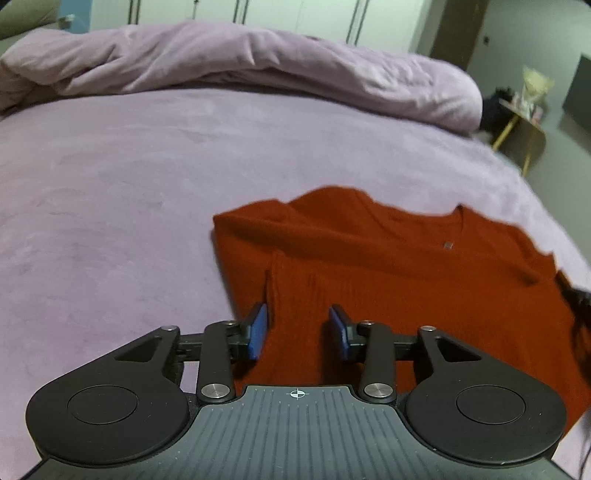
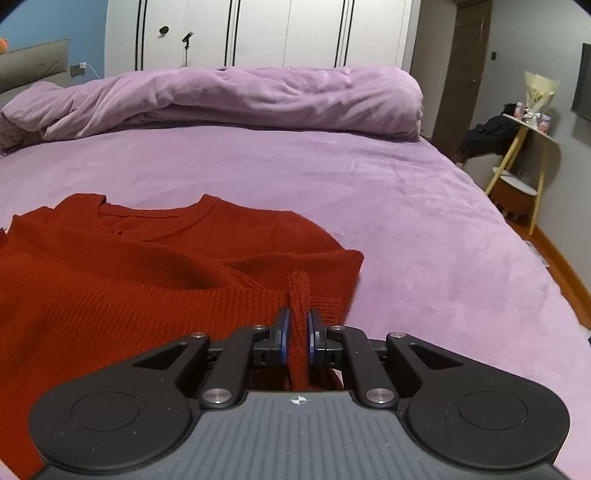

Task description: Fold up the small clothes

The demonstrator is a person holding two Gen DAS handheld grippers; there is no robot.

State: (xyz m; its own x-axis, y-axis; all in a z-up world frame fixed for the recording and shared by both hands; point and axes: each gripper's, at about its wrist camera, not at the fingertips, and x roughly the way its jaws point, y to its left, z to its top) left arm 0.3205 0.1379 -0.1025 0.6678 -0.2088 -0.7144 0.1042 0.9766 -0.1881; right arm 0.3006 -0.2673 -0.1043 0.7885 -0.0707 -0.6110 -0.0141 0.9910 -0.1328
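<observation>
A red knit sweater (image 1: pixel 406 266) lies on the purple bed (image 1: pixel 110 184), its neckline towards the far side and its lower part folded up over the body. My left gripper (image 1: pixel 300 325) is open over the folded hem; the knit lies between its blue pads (image 1: pixel 258 328) without being pressed. In the right wrist view the sweater (image 2: pixel 129 295) fills the left half. My right gripper (image 2: pixel 299 332) is shut on a raised ridge of the knit at the sweater's right edge, which stands up between the pads.
A rolled purple duvet (image 2: pixel 240 99) runs along the far side of the bed (image 2: pixel 406 221). To the right, past the bed's edge, stand a yellow-legged side table (image 2: pixel 528 129) and the floor. White wardrobe doors (image 2: pixel 295 33) line the back wall.
</observation>
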